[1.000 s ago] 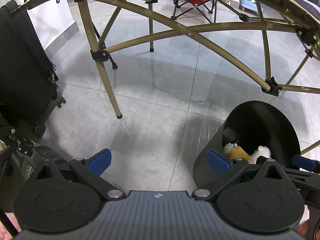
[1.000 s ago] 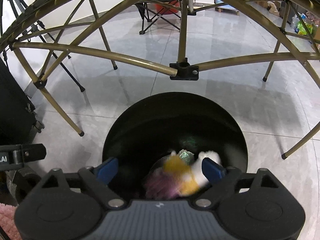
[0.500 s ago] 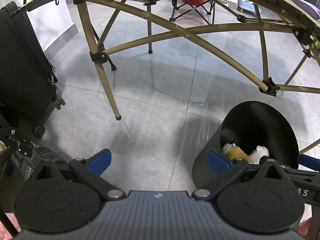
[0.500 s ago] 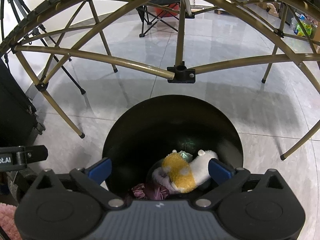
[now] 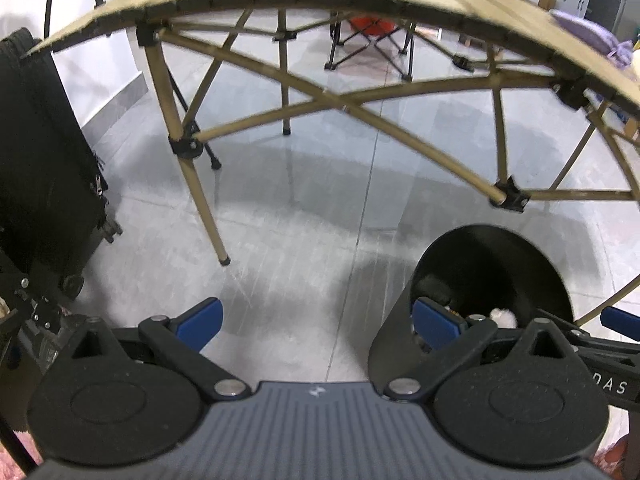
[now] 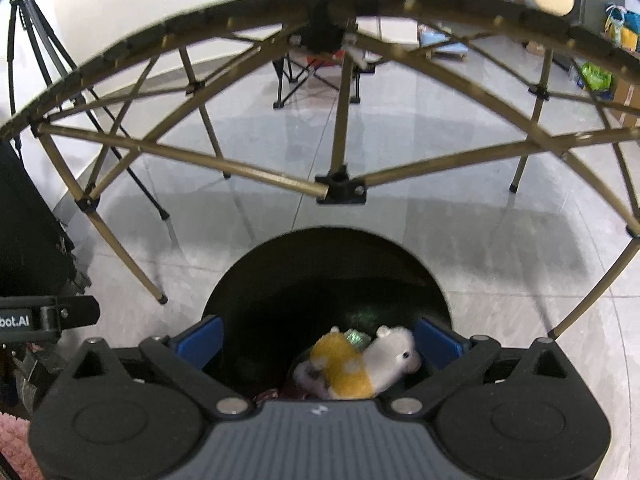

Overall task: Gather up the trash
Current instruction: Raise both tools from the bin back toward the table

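- The right gripper (image 6: 318, 338), with black arms and blue pads, hung over the mouth of the round black plastic trash bin (image 6: 248, 280). Its jaws had just been opening and stood wide apart, with nothing pressed between them.
- Inside the bin, low down, lay a small plush toy with a yellow-orange back and a white head (image 6: 360, 364). It rested free on the other trash and touched no pad.
- Just behind the toy there was a crumpled greenish shiny wrapper (image 6: 356, 336), and in front of it a dark reddish piece (image 6: 268, 394) that I could not identify.
- The left gripper (image 5: 316, 322) was also wide, and only the grey tiled floor (image 5: 300, 220) showed between its blue pads. It held nothing.
- In the left wrist view, the same bin (image 5: 392, 344) stood on the floor to the right, partly behind the right blue pad, and a bit of white fur (image 5: 504, 316) was visible in it.
- Behind the bin stood a folding table with a tan slatted top and crossed tan metal legs (image 5: 200, 184).
- A black suitcase on wheels (image 5: 44, 168) stood at the left edge, well apart from the bin.
- A folding camp chair with a red seat (image 5: 368, 28) stood far behind the table.
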A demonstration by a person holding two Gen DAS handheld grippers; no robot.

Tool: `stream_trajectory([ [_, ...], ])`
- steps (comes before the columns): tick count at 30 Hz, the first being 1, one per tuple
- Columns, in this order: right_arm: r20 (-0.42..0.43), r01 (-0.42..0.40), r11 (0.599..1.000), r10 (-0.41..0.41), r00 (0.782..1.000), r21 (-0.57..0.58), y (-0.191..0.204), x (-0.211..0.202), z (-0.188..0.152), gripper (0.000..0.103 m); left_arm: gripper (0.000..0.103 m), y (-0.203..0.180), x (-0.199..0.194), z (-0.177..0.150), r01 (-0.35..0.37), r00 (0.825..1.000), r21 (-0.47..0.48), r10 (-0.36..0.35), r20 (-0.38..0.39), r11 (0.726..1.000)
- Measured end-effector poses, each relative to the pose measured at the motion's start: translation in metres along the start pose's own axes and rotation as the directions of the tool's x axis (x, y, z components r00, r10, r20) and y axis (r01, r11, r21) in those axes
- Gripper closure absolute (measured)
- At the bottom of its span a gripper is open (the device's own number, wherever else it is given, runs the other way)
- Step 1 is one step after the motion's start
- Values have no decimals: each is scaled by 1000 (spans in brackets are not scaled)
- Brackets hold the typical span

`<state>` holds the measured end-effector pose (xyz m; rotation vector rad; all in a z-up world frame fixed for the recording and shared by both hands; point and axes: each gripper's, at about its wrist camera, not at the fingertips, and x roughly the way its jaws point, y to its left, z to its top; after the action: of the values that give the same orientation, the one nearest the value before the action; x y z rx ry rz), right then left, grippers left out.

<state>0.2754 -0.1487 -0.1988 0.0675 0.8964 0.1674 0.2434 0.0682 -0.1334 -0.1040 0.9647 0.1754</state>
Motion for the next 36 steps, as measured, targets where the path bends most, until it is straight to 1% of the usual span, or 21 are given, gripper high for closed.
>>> stream_trajectory([
  [4, 48, 3, 1000, -4, 999, 6, -10, -15, 1, 0, 0, -7, -16, 2, 15, 998, 8, -15, 64, 1000],
  [8, 110, -2, 1000, 1, 994, 12, -21, -36, 2, 0, 0, -16, -34, 6, 46, 992, 8, -47, 113, 999],
  [15, 224, 3, 999, -13, 975, 43, -48, -77, 9, 0, 0, -46, -74, 22, 111, 971, 47, -118, 210, 993],
  [21, 332, 1, 996, -32, 943, 94, -80, -115, 19, 0, 0, -82, -100, 43, 145, 948, 105, -169, 271, 984],
  [24, 389, 17, 993, -62, 919, 118, -99, -133, 28, 0, 0, -104, -109, 54, 156, 938, 132, -189, 291, 979],
  [28, 452, 25, 986, -98, 886, 164, -130, -150, 43, 0, 0, -133, -113, 72, 165, 929, 163, -209, 305, 973],
  [33, 482, 59, 978, -152, 863, 202, -168, -158, 64, 0, 0, -171, -106, 105, 192, 920, 193, -245, 307, 962],
  [36, 494, 89, 973, -185, 849, 211, -186, -156, 80, 0, 0, -194, -100, 123, 193, 914, 220, -257, 315, 956],
])
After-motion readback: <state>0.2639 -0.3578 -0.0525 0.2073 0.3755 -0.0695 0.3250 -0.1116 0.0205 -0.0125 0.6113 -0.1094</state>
